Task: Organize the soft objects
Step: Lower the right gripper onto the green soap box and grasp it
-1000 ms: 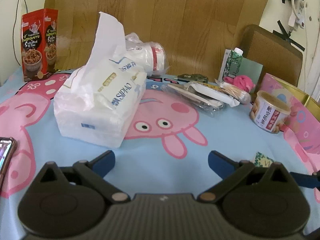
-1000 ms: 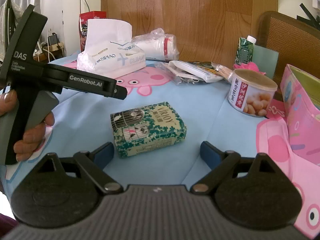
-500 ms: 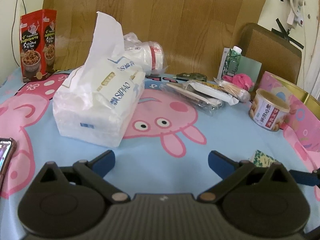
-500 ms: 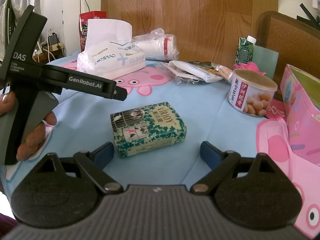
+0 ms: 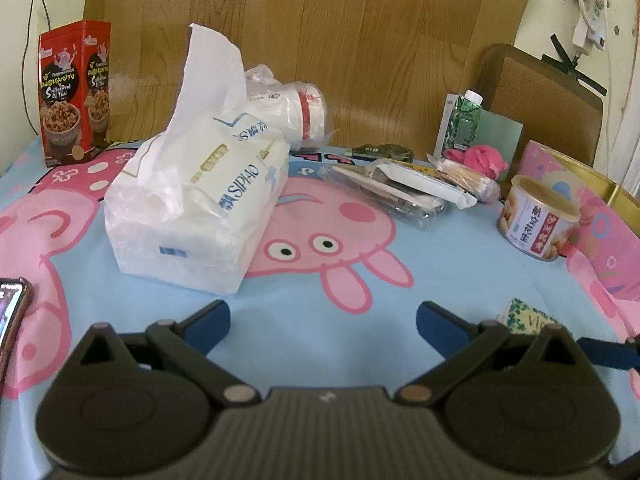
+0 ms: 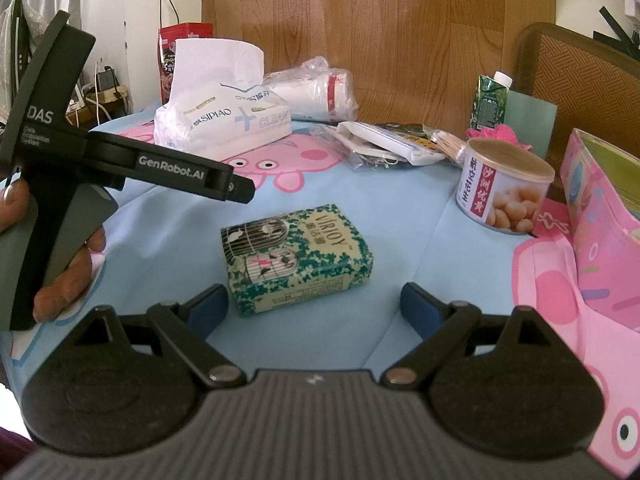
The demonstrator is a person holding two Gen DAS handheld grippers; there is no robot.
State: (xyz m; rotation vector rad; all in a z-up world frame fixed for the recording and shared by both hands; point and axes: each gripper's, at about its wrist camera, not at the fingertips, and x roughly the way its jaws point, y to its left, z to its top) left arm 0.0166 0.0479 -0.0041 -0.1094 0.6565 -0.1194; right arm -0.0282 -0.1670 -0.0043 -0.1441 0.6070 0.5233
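Two views. Left wrist view: left gripper [image 5: 323, 320] spread wide, nothing between its blue pads, low over the blue cartoon-pig tablecloth [image 5: 304, 320]. SIPIAO tissue pack [image 5: 196, 212] lies ahead-left, one sheet sticking up. Red snack box [image 5: 74, 90] upright at far left; bagged paper cups [image 5: 294, 114] behind the tissues. Peanut can [image 5: 536, 222] at right, pink box [image 5: 600, 216] just beside it. Phone [image 5: 10, 312] at left edge. Corner of green pocket-tissue pack [image 5: 528, 316] near right finger.

Right wrist view: right gripper [image 6: 314, 304] spread wide, empty. Green VIRJOY pocket-tissue pack [image 6: 296, 258] lies flat between the fingers' line, just ahead, nearer the left pad. A hand [image 6: 68, 276] holds the left gripper's handle at left. Tissue pack [image 6: 222, 124] far back-left, peanut can [image 6: 504, 186] right.
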